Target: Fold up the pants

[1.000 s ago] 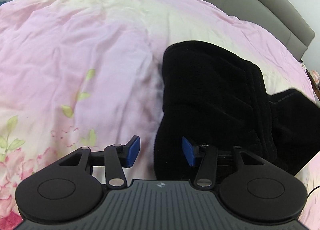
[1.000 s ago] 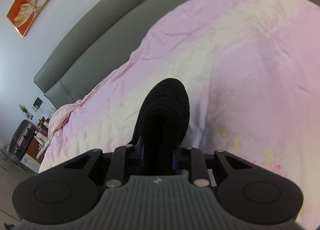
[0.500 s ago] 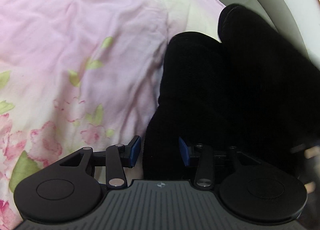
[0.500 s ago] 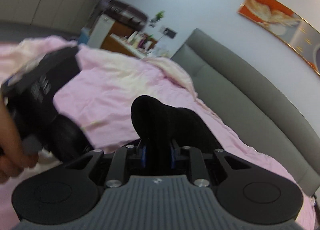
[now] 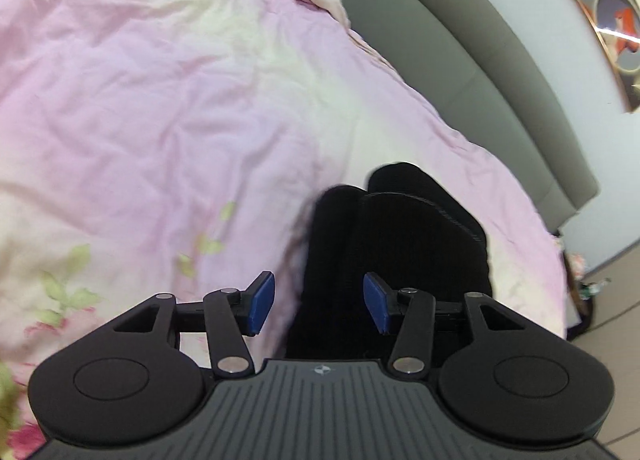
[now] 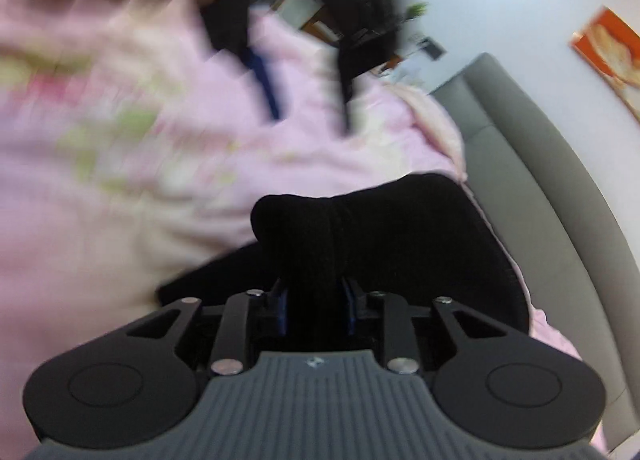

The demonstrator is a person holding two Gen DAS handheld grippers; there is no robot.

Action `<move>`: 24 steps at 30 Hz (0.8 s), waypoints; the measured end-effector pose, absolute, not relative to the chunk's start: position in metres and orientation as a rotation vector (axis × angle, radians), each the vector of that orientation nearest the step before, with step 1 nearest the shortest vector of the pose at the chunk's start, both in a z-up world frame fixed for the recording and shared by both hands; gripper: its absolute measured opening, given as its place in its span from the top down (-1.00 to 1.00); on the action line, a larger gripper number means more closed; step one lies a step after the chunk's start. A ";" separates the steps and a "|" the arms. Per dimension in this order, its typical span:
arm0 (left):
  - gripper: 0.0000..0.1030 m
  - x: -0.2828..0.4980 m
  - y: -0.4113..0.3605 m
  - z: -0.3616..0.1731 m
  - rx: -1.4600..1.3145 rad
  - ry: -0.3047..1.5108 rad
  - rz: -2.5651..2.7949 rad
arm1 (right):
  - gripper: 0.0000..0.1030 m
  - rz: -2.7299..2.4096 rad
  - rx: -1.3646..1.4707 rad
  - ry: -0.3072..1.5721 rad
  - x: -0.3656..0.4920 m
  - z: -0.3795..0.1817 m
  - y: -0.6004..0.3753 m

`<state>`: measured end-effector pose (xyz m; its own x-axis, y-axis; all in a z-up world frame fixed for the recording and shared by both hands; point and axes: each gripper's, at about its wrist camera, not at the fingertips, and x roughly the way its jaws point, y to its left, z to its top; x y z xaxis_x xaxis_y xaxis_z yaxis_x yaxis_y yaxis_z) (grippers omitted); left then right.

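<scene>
Right tongs [image 6: 314, 306]: clamped on a thick bunch of the black pants [image 6: 384, 244]; jaws have just been easing apart, cloth between the blue pads.
Left tongs [image 5: 318, 302]: open, pads clear of the cloth, having just widened.
Pants: folded dark bundle lying on the pink floral duvet [image 5: 160, 108], near the grey headboard [image 5: 472, 60].
Advice: lay the carried fold square on the stack, release only once it rests flat, then smooth.
Writing: none legible; small emblem on each tool body, unreadable.
</scene>
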<state>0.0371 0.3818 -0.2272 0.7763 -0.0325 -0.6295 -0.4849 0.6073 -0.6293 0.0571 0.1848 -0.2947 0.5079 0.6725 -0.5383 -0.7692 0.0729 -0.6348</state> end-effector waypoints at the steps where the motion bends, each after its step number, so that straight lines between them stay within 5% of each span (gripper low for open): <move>1: -0.13 0.043 0.378 -0.231 -0.903 0.653 0.256 | 0.47 1.075 -1.065 0.072 0.052 -0.303 0.186; 7: -0.19 0.055 0.358 -0.239 -0.895 0.722 0.163 | 0.13 1.043 -1.052 0.036 0.036 -0.281 0.180; 14: -0.33 0.060 0.339 -0.245 -0.850 0.774 0.062 | 0.23 1.084 -0.666 0.324 0.063 -0.210 0.115; 16: 0.17 0.063 0.336 -0.250 -0.855 0.787 0.033 | 0.28 1.043 -0.543 0.398 0.084 -0.195 0.097; 20: 0.36 0.064 0.328 -0.250 -0.813 0.790 0.012 | 0.31 0.866 -0.376 0.519 0.132 -0.190 0.069; 24: 0.56 0.050 0.334 -0.237 -0.889 0.693 -0.026 | 0.67 0.758 -0.173 0.746 0.173 -0.212 0.054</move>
<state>0.0495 0.3341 -0.2368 0.7843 -0.2974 -0.5445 -0.2558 0.6446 -0.7205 0.1726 0.0538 -0.2119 0.4870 0.5614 -0.6691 -0.6785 0.7256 0.1150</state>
